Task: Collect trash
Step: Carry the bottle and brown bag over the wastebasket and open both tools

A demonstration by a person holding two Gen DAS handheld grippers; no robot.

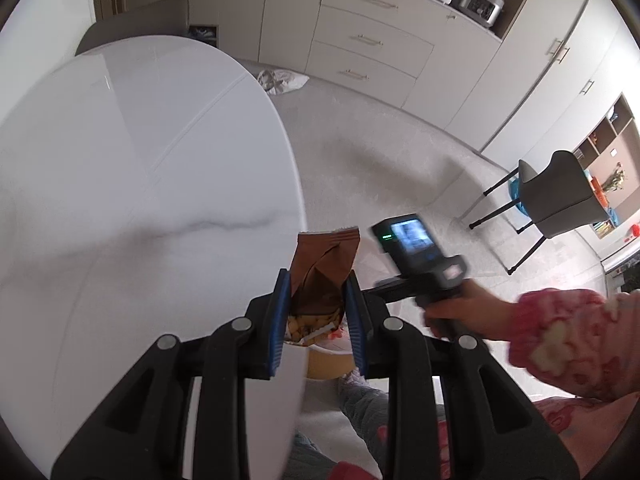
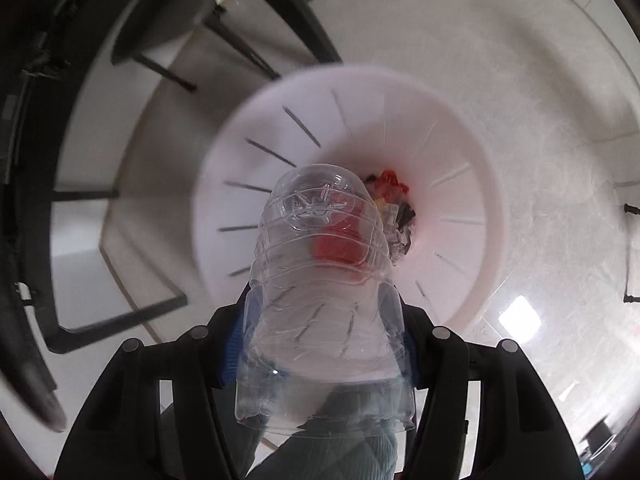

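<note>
Right wrist view: right gripper (image 2: 320, 320) clamped across clear plastic bottle (image 2: 320, 264), base toward white bin (image 2: 472, 160) at 12 o'clock. Probably light, slippery, crushable; mid-body hold best. Left gripper (image 1: 316, 312) pinching brown wrapper (image 1: 324, 264), limp, crinkly.

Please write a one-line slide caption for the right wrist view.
Right gripper holds a clear plastic bottle above a white slotted bin that already contains trash.
</note>
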